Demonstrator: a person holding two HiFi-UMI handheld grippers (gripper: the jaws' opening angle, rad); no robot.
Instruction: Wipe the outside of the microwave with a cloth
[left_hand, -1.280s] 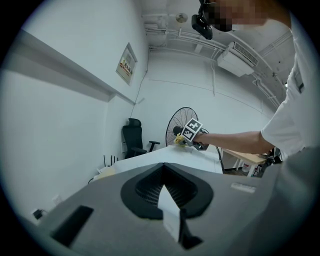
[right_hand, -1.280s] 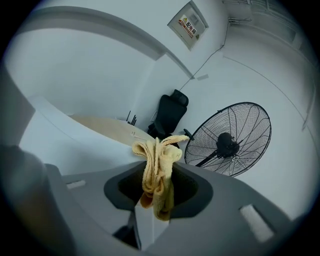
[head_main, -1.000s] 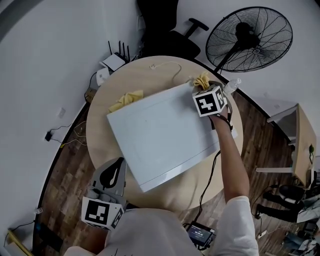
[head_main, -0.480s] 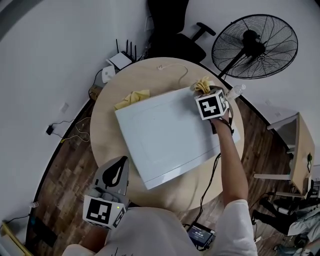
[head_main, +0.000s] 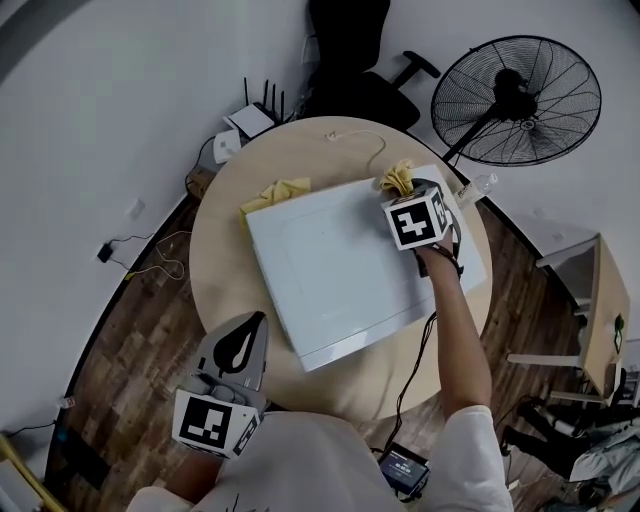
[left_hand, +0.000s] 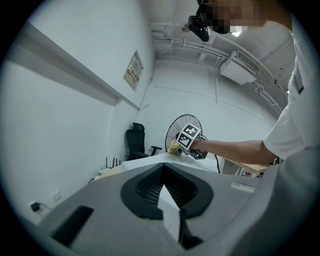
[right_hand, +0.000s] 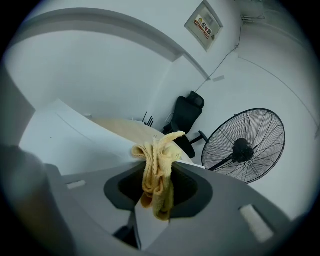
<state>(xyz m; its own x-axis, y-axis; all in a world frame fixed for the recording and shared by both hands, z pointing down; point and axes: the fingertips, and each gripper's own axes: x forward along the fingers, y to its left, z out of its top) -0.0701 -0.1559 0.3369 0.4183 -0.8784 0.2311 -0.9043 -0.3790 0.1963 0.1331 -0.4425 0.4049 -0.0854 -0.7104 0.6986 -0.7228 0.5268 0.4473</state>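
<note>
Right claw (right_hand: 152, 202) grips bunched cloth (right_hand: 158, 167) pointing forward.

White walls (head_main: 120, 100) enclose a dark wood-plank floor (head_main: 150, 330). A round, pale wooden tabletop (head_main: 225, 260) stands mid-room. Beyond it are a black office chair (head_main: 350, 50) and a large black pedestal fan (head_main: 520, 100). A white router (head_main: 252, 120) sits near the wall.

The right tool (head_main: 402, 192), clamped on the yellow cloth (head_main: 396, 177), has slid from the far right corner of the microwave (head_main: 340, 280) inward along its top edge, away from the bottle (head_main: 480, 186). The head camera has drifted, shifting the tabletop (head_main: 222, 255) in frame.
</note>
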